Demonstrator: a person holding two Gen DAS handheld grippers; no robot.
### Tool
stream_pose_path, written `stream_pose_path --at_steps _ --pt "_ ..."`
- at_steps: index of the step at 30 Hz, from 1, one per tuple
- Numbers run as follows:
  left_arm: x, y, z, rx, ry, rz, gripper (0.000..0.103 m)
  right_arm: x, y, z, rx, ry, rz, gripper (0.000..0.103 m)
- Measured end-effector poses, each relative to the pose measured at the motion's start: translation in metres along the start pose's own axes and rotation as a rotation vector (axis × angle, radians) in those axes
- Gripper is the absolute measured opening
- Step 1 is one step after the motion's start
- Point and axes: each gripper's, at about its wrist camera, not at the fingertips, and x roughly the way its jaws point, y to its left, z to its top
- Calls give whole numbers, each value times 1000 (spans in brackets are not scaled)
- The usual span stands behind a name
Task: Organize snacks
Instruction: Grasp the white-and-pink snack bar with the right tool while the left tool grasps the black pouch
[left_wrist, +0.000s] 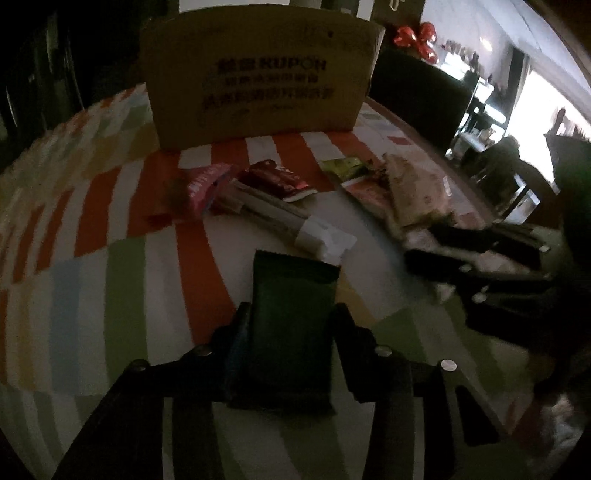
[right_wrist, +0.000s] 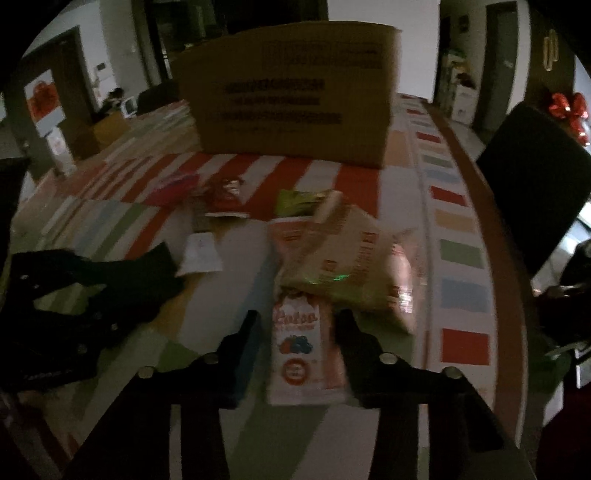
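My left gripper (left_wrist: 291, 317) is shut on a dark green snack packet (left_wrist: 291, 325) above the striped tablecloth (left_wrist: 129, 280). My right gripper (right_wrist: 297, 325) straddles a white and pink Lotso packet (right_wrist: 299, 350), its fingers close on either side; whether it grips is unclear. A tan snack bag (right_wrist: 347, 266) lies just beyond it. A cardboard box (left_wrist: 258, 74) stands at the back of the table, also in the right wrist view (right_wrist: 291, 96). Loose snacks lie between: a pink packet (left_wrist: 203, 184), a red packet (left_wrist: 277, 177), a white stick packet (left_wrist: 295, 221), a green packet (left_wrist: 343, 168).
The right gripper shows as a dark shape at the right of the left wrist view (left_wrist: 498, 280); the left gripper shows at the left of the right wrist view (right_wrist: 85, 291). A dark chair (right_wrist: 535, 184) stands by the table's right edge. The room is dim.
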Motion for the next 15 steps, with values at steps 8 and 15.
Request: stream_pose_path --at_steps 8,15 --pt "3 6 8 -87 5 -12 43 9 0 12 74 -3 23 41" --pt "3 10 8 -126 -1 -19 25 11 5 16 63 9 -7 30"
